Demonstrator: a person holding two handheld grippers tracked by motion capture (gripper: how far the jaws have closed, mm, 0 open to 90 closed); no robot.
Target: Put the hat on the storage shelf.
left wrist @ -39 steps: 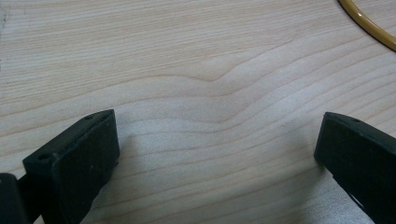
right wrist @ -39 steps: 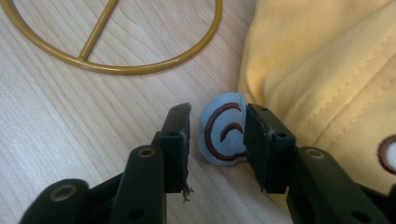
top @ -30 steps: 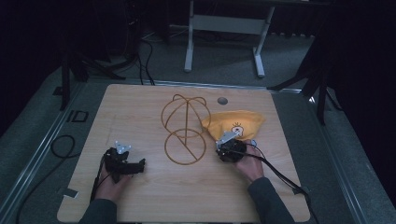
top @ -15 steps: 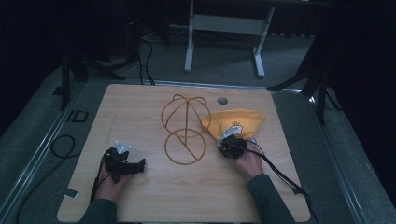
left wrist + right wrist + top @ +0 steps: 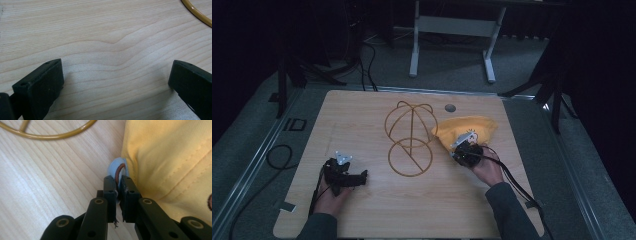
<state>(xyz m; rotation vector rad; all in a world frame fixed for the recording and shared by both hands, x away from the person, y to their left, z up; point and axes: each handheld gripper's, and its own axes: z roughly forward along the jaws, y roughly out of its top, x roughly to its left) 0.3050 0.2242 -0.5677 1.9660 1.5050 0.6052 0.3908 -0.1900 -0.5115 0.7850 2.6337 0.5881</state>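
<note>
R gripper (image 5: 118,192) jaws just closed, clamped on blue ear tab of yellow cap (image 5: 467,131), right of wire stand (image 5: 409,137) on bench (image 5: 362,115). Thin pinch, tab may slip when lifted. L gripper (image 5: 115,82) jaws apart, idle.

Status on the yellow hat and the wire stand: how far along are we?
Done: right gripper has just closed and is shut on the small blue ear at the edge of the yellow hat. In hand: the hat is pinched but lies on the table, beside the wire stand. Left: lifting it and, likely, setting it over the stand. Left gripper is open, holding nothing.
</note>
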